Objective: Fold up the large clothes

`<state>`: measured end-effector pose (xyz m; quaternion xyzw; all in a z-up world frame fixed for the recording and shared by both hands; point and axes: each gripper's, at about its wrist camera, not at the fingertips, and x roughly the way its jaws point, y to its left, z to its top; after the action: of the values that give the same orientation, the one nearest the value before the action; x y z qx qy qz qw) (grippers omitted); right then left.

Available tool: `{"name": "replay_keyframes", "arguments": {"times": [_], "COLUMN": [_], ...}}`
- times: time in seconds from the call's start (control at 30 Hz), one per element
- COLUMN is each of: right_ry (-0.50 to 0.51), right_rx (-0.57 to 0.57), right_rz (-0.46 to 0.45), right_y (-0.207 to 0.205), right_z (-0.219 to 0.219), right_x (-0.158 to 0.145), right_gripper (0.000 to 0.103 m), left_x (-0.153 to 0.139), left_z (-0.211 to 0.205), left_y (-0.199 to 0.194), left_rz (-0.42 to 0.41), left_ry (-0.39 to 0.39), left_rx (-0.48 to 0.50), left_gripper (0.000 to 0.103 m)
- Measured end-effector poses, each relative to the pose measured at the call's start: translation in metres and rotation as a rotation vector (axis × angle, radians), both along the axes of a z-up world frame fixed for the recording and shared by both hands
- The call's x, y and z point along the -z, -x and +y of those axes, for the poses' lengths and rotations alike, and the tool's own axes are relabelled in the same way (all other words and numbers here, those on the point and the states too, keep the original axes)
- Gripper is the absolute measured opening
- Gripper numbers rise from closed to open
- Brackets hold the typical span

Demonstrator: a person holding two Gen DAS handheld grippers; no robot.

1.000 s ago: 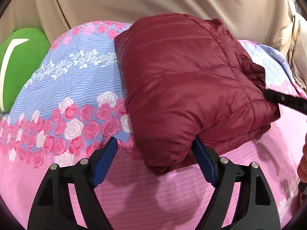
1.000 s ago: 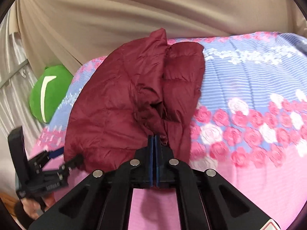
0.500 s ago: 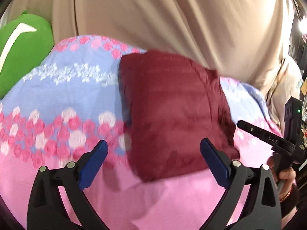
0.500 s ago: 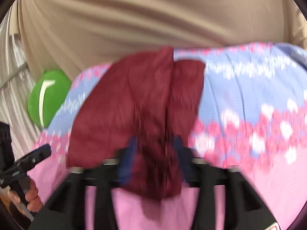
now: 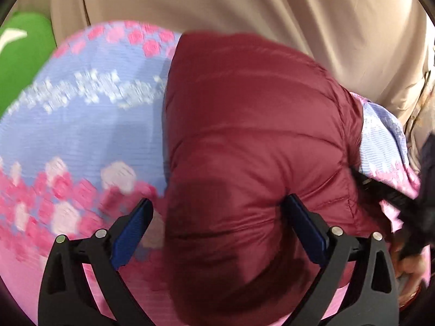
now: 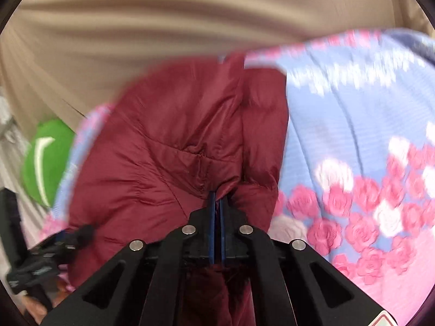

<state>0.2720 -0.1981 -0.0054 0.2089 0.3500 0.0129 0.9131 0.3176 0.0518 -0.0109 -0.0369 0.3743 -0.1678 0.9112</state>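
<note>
The right tool point(image 6: 216, 203) pinches a near edge of the folded maroon quilted puffer jacket point(image 5: 252, 141), which lies on the rose-printed pink-and-blue bedsheet point(image 5: 81, 135). The left tool point(image 5: 217, 217) gapes wide astride the jacket's near edge; clamp there, then draw both sides evenly.

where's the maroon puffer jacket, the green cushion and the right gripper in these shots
maroon puffer jacket point(image 5: 252, 125), left wrist view, quilted top panel
green cushion point(image 6: 44, 160), right wrist view, its front beside the white stripe
right gripper point(image 6: 217, 199), right wrist view, tips of the shut jaws pinching jacket fabric
</note>
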Motion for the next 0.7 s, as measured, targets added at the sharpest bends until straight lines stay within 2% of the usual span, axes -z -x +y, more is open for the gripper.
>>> {"name": "replay_keyframes", "arguments": {"times": [0.03,0.13,0.2,0.3,0.4,0.5,0.57,0.6,0.7], "right_ry": [-0.001,-0.002,0.023,0.081,0.155,0.251,0.336,0.356,0.336], "right_rx": [0.001,0.005,0.016,-0.054,-0.152,-0.221,-0.195,-0.174,-0.14], "right_rz": [0.014,0.03,-0.008,-0.068,-0.074,-0.017,0.031,0.057,0.093], "right_y": [-0.003,0.001,0.023,0.061,0.092,0.097,0.093,0.089,0.082], "right_z": [0.0,-0.002,-0.001,0.014,0.041,0.067,0.065,0.062,0.047], "right_x": [0.003,-0.007,-0.026,-0.048,-0.053,-0.035,-0.015,-0.006,0.01], "right_gripper": [0.001,0.004,0.012,0.014,0.014,0.009,0.0,0.0,0.0], "left_x": [0.002,-0.003,-0.01,-0.018,-0.015,-0.001,0.011,0.017,0.031], "left_z": [-0.001,-0.003,0.001,0.013,0.021,0.017,0.018,0.02,0.027], "left_y": [0.0,0.008,0.018,0.047,0.066,0.075,0.075,0.073,0.069], "left_rz": [0.005,-0.031,-0.055,-0.097,-0.079,-0.061,-0.041,-0.03,-0.03], "left_ry": [0.006,-0.057,-0.095,-0.145,-0.16,-0.219,-0.25,-0.258,-0.309], "left_rx": [-0.002,-0.025,-0.03,-0.024,0.004,-0.003,-0.014,-0.022,-0.087], "left_gripper": [0.096,0.095,0.094,0.094,0.094,0.095,0.095,0.095,0.095]}}
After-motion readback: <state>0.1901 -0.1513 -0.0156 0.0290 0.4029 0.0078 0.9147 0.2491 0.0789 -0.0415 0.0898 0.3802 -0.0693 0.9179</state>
